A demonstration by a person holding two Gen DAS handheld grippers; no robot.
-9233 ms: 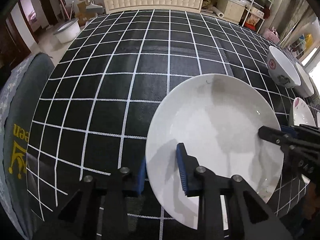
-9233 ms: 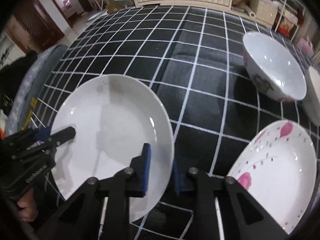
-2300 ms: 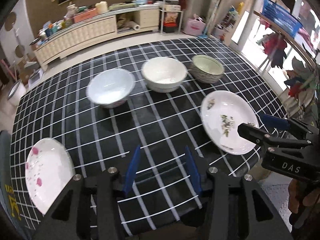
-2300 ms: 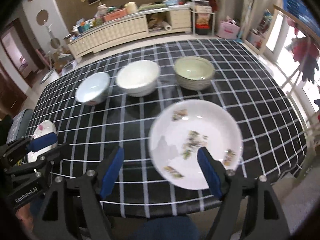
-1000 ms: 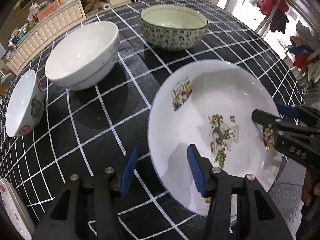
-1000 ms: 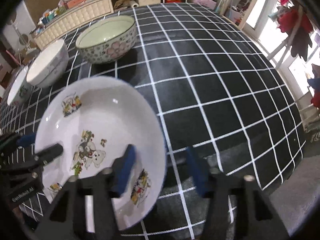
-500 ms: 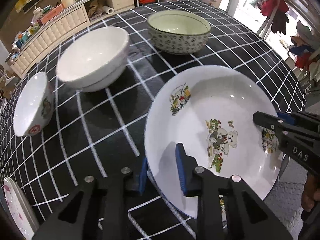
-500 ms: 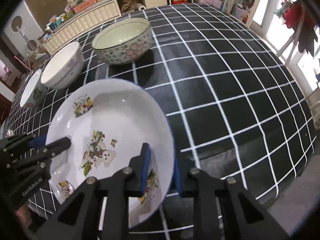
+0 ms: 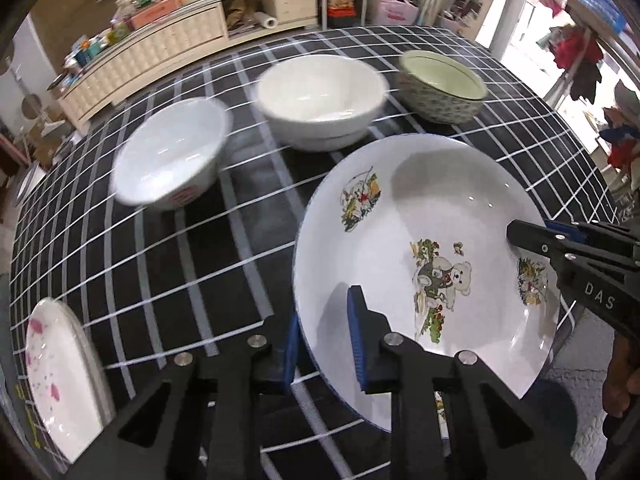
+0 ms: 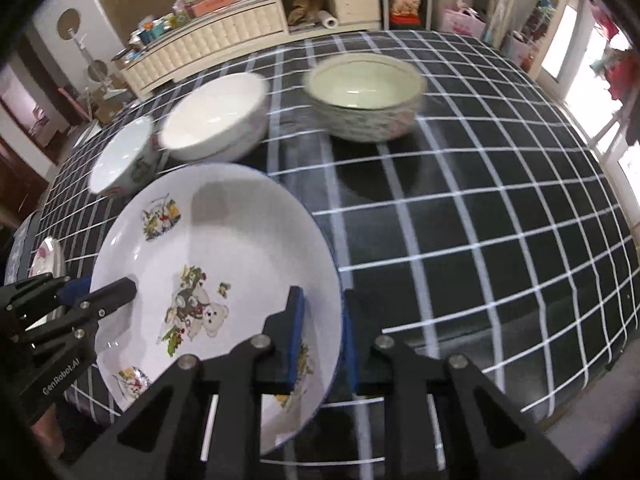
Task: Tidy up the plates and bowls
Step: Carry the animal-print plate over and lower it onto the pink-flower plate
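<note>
A white plate with cartoon bear pictures (image 9: 420, 248) (image 10: 208, 264) is held tilted above the checked tablecloth (image 9: 224, 248). My left gripper (image 9: 322, 340) is shut on its near left rim. My right gripper (image 10: 322, 332) is shut on its right rim. Three bowls stand in a row behind it: a small white bowl with a red mark (image 9: 172, 168) (image 10: 120, 160), a plain white bowl (image 9: 320, 96) (image 10: 216, 116) and a patterned green-lined bowl (image 9: 442, 84) (image 10: 364, 96). A pink-flowered plate (image 9: 56, 368) lies at the table's left edge.
The table's near edge runs just under the held plate (image 10: 520, 412). A long white cabinet (image 9: 168, 44) with clutter stands beyond the table. Clothes hang by the windows at the right (image 9: 580, 64).
Both grippers closed on the bear plate about half a second ago and have since lifted it and pulled back. The bowls now look farther away and blurred.
</note>
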